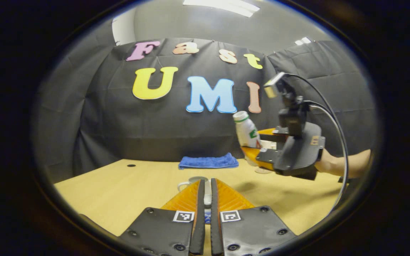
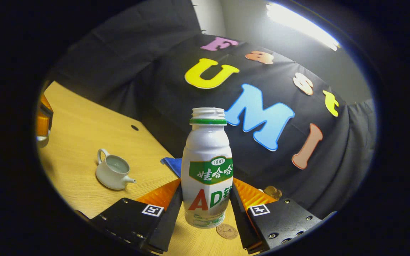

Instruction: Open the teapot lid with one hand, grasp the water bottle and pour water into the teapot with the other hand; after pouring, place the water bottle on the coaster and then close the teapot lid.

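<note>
In the right gripper view, the right gripper (image 2: 206, 206) has both fingers pressed against the lower sides of the white bottle (image 2: 208, 167), which stands upright between them with its mouth uncapped and a green ring below the threads. Just under the bottle's base, between the fingers, a small round coaster (image 2: 227, 230) lies on the wooden table (image 2: 84, 135); the bottle looks lifted above it rather than standing on it. Farther off to this gripper's left sits the white teapot (image 2: 113, 173), open at the top, its handle pointing away and its spout pointing toward the gripper. A corner of a blue cloth (image 2: 172, 165) shows behind the bottle. In the left gripper view, the left gripper (image 1: 207, 199) has its fingers drawn nearly together, with only a narrow slot between them; a small pale object, apparently the teapot lid (image 1: 208, 199), sits in that slot. Just past the fingertips part of the teapot shows. Beyond lies the folded blue cloth, and up to the right a hand (image 1: 327, 164) holds the other gripper with the bottle tilted above the table.
</note>
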### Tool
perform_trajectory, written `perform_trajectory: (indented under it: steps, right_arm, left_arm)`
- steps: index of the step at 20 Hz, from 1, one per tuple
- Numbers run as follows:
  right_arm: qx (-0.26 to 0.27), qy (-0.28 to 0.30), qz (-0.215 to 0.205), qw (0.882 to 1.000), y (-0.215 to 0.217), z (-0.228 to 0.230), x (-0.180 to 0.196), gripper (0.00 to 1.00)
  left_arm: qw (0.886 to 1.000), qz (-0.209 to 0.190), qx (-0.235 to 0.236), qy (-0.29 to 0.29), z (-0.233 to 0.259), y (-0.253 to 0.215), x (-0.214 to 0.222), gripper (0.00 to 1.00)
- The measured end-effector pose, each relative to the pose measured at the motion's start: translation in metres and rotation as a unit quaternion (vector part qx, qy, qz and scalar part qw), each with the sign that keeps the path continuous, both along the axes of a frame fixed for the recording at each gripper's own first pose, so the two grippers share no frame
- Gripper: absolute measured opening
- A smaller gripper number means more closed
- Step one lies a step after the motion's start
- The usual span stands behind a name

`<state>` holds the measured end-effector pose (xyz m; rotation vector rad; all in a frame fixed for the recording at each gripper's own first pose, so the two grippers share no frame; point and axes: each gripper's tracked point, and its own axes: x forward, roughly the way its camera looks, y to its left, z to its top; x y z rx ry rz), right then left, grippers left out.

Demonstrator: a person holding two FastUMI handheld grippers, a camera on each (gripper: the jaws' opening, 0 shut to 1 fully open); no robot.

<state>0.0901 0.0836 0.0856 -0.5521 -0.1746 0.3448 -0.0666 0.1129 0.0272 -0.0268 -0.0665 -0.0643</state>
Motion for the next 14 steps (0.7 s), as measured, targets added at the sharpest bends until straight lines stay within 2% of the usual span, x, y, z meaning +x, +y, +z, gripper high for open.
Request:
perform_trajectory:
  steps: [1, 2, 3, 4, 5, 7, 8, 9, 13, 14]
  right_arm:
    - [0.033, 0.018, -0.007, 0.999, -0.011, -0.002, 0.003, 0.73]
    - [0.062, 0.038, -0.011, 0.997, -0.022, -0.007, 0.004, 0.73]
    - [0.089, 0.056, -0.019, 0.994, -0.033, -0.011, 0.004, 0.72]
    - [0.112, 0.069, -0.025, 0.991, -0.046, -0.015, 0.003, 0.72]
    - [0.135, 0.076, -0.031, 0.988, -0.056, -0.017, 0.003, 0.72]
    - [0.169, 0.084, -0.039, 0.981, -0.077, -0.024, 0.005, 0.73]
    - [0.182, 0.085, -0.038, 0.979, -0.083, -0.028, 0.006, 0.73]
    - [0.186, 0.084, -0.039, 0.978, -0.088, -0.032, 0.007, 0.73]
    - [0.210, 0.081, -0.042, 0.973, -0.102, -0.039, 0.005, 0.73]
    - [0.214, 0.074, -0.045, 0.973, -0.107, -0.037, 0.004, 0.72]
  left_arm:
    - [1.000, 0.002, -0.001, -0.003, 0.004, 0.001, 0.012, 0.13]
    - [1.000, -0.001, -0.007, -0.005, 0.011, -0.001, 0.024, 0.17]
    - [1.000, -0.005, -0.014, -0.005, 0.015, -0.004, 0.036, 0.17]
    - [1.000, -0.007, -0.018, -0.006, 0.017, -0.005, 0.049, 0.13]
    - [1.000, -0.003, -0.018, -0.005, 0.019, -0.003, 0.060, 0.17]
    - [1.000, 0.003, -0.018, 0.004, 0.014, 0.000, 0.082, 0.17]
    - [1.000, 0.004, -0.019, 0.003, 0.014, 0.001, 0.092, 0.13]
    - [1.000, 0.007, -0.016, 0.003, 0.015, 0.004, 0.104, 0.17]
    - [1.000, 0.013, -0.007, 0.021, 0.003, 0.010, 0.150, 0.13]
    - [0.999, 0.012, -0.009, 0.028, -0.002, 0.008, 0.158, 0.17]
